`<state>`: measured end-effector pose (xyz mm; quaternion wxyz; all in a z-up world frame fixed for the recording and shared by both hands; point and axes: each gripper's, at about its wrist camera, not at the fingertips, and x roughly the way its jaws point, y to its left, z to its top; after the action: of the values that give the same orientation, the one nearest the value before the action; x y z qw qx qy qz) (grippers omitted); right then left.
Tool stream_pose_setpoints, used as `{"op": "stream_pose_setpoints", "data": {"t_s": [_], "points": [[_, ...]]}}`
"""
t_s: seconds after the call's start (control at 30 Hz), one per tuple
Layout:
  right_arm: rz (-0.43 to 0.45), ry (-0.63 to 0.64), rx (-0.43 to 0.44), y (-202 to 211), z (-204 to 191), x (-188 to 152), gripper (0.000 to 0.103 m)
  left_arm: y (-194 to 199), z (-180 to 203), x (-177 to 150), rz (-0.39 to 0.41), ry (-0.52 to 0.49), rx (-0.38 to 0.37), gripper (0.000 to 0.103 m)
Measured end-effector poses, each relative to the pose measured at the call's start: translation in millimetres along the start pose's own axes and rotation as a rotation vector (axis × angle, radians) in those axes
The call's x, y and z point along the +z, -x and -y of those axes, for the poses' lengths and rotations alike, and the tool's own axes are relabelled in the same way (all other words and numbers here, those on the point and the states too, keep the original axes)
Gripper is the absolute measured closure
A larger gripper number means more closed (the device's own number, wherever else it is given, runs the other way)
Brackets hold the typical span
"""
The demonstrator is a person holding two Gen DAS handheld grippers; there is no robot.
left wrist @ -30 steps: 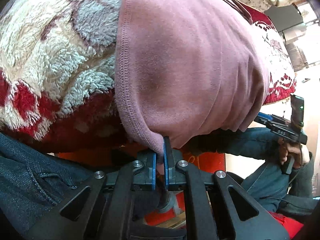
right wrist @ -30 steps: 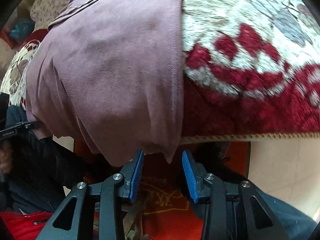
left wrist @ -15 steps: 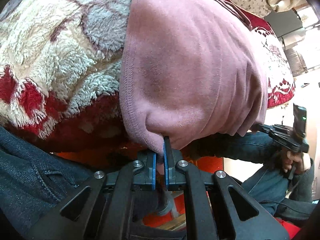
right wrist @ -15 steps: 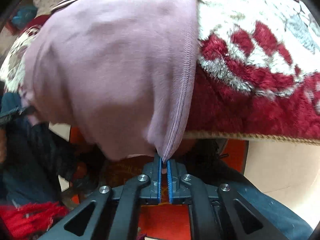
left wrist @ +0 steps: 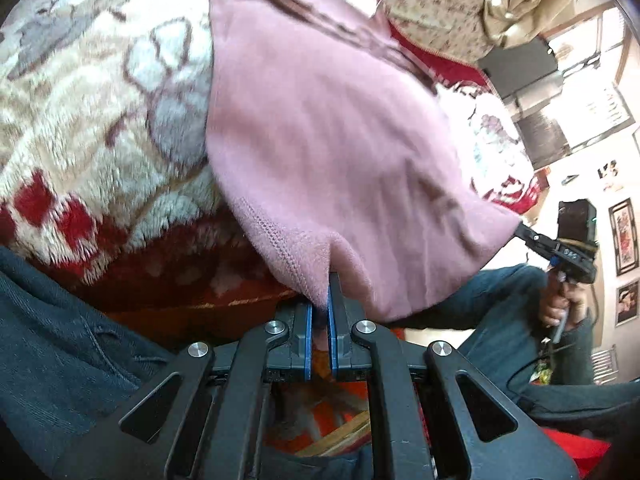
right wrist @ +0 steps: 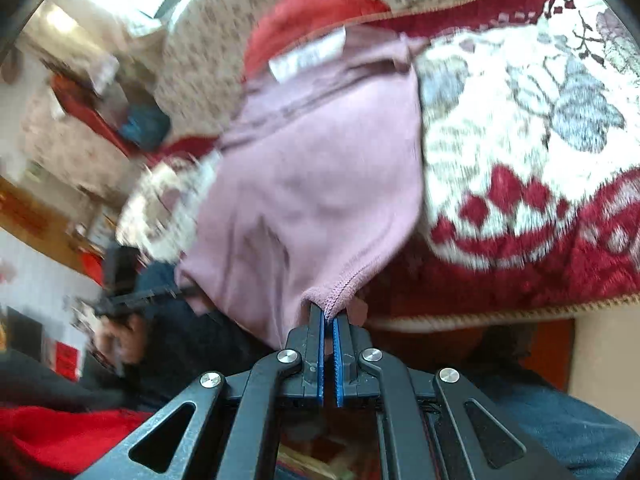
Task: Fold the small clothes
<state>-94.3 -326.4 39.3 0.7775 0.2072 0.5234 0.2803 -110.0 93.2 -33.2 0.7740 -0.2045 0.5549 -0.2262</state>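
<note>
**Both hand-held grippers pinch the lower corners of the pink garment**

The left hand-held gripper (left wrist: 320, 304) is closed on a corner of the pink garment (left wrist: 328, 128). The stitched hem of the cloth goes down between its blue pads (left wrist: 308, 332), and the two pads stand very near each other with the cloth between them. The right hand-held gripper (right wrist: 328, 320) is closed in the same way on the other lower corner of the pink garment (right wrist: 316, 184); there the hem with its seam bends over the fingertips and goes in between them.

The garment lies on a plush blanket (left wrist: 100, 120) with a red, cream and grey pattern. Its upper part rests on the blanket, and its lower edge hangs over the front border of the blanket, where the two grippers hold it. In the right wrist view a white label (right wrist: 308, 56) shows at the far end of the garment, and this view is blurred, mostly on its left side.

In the left wrist view the other gripper (left wrist: 560, 244) is seen on the right, at the far corner of the cloth, with the person's hand (left wrist: 564, 300) around its handle. Dark blue denim (left wrist: 60, 340) is at the lower left of this view. Behind the garment is a cloth with small flowers (left wrist: 436, 4).
</note>
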Motion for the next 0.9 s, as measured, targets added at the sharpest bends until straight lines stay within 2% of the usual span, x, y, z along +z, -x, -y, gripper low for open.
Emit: {"op": "stream_pose_setpoints", "data": {"t_s": [0.1,0.23,0.33,0.47,0.57,0.77,0.9], "points": [[0.077,-0.006,0.011,11.9,2.0,11.4,0.1,17.5,6.8,12.6,0.057,-0.014,-0.008,0.099],[0.175,0.001,-0.006,25.1,3.9,34.0,0.1,42.1,23.6,51.1,0.163,-0.04,0.026,0.099],[0.241,0.013,-0.054,28.2,0.6,68.2,0.1,53.5,30.4,83.7,0.235,-0.012,0.048,0.098],[0.304,0.001,-0.127,23.1,3.0,111.1,0.1,55.2,33.7,123.2,0.294,0.036,0.077,0.098],[0.323,-0.003,-0.177,13.9,7.1,144.5,0.1,46.4,32.8,153.6,0.327,0.065,0.113,0.098],[0.306,0.004,-0.249,-28.4,20.0,201.3,0.1,22.7,3.1,209.8,0.371,0.153,0.19,0.099],[0.292,-0.005,-0.287,-53.6,29.2,229.0,0.1,12.4,-20.1,241.0,0.394,0.205,0.216,0.099]]}}
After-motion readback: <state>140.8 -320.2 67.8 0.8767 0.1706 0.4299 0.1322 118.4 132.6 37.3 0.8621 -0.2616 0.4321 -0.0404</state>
